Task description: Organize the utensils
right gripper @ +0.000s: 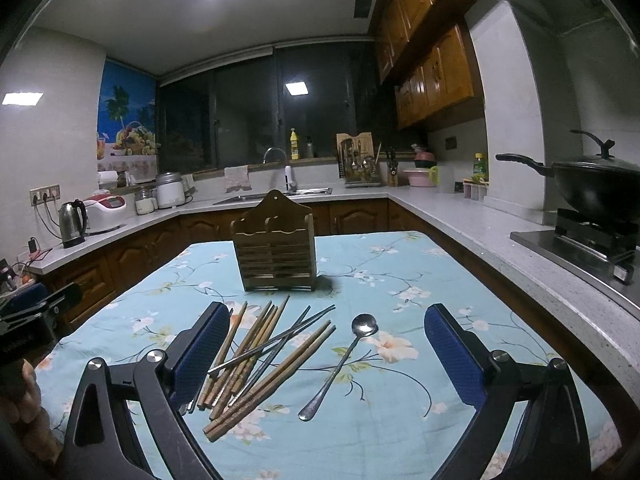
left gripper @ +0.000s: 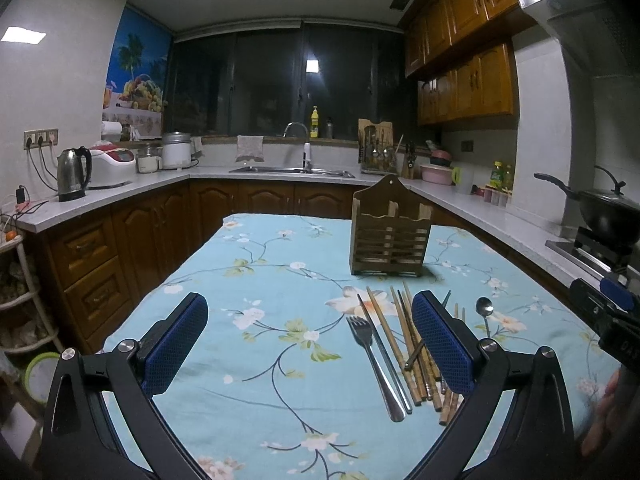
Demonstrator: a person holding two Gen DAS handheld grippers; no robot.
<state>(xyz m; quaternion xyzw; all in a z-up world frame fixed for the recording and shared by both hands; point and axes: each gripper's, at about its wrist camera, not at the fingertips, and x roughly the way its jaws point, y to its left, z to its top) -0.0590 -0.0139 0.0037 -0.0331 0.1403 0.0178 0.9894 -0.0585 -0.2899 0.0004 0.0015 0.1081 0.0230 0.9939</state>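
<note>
Left gripper (left gripper: 310,344) and right gripper (right gripper: 328,354), jaws spread wide, nothing held; wooden chopsticks (right gripper: 256,354), metal chopsticks (right gripper: 280,336), fork (left gripper: 370,362) and spoon (right gripper: 340,364) loose on floral tablecloth (left gripper: 248,280), near slatted wooden utensil holder (right gripper: 276,248) standing upright behind them

Bare cloth (left gripper: 248,280) is seen on the left of the table, with room to pass. The right side is blocked by chopsticks (right gripper: 256,356), a fork (left gripper: 370,360) and a spoon (right gripper: 340,364). Behind them the way is blocked by a wooden holder (right gripper: 276,252).
</note>
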